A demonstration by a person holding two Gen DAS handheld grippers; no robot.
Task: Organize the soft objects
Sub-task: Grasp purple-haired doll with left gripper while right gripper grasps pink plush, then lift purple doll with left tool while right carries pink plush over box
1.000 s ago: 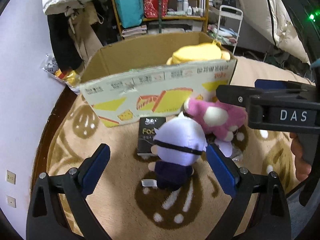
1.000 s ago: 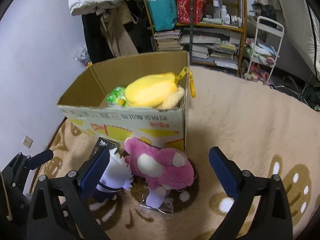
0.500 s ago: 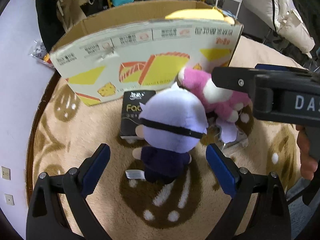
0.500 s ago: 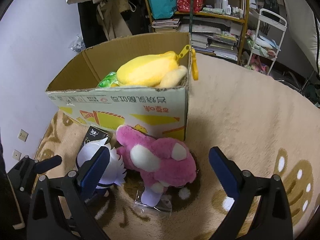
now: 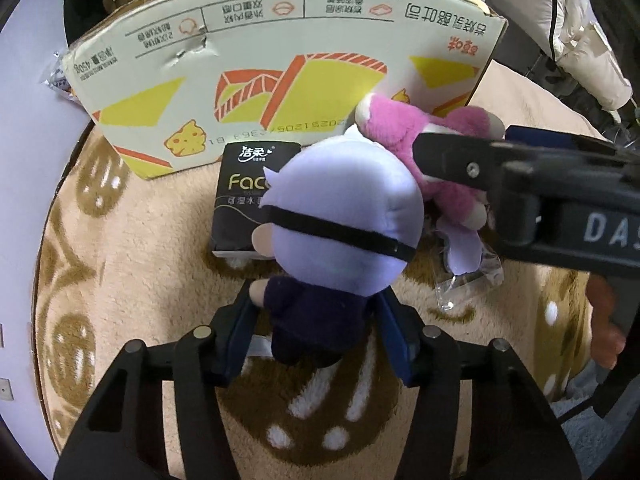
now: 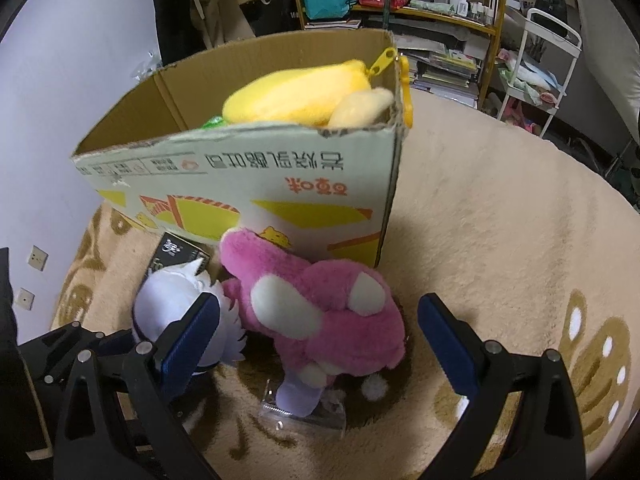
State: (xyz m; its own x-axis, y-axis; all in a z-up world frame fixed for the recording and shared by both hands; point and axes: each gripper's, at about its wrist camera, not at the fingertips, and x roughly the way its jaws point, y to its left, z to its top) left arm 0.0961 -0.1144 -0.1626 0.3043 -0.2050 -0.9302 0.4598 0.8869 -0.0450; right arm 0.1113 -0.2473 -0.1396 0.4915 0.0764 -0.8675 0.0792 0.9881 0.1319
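A doll with a white head, black blindfold band and dark body (image 5: 340, 216) stands on the rug in front of the cardboard box (image 5: 280, 40). My left gripper (image 5: 316, 320) is closing on its dark body, and both blue pads touch its sides. A pink plush (image 6: 320, 320) lies right beside the doll against the box (image 6: 240, 168). My right gripper (image 6: 318, 300) hangs open just above it, one pad on each side and neither touching. One right finger (image 5: 460, 160) crosses the left wrist view. A yellow plush (image 6: 296, 96) fills the box.
A black tissue pack (image 5: 244, 184) lies behind the doll at the box's foot. A clear plastic packet (image 6: 304, 412) sits under the pink plush. The beige rug (image 6: 500, 220) stretches right. A shelf (image 6: 400, 0) and a white cart (image 6: 532, 60) stand behind.
Both grippers have sunk closer to the toys. The left jaws, wide apart before, have narrowed onto the doll's body. The right jaws stay wide.
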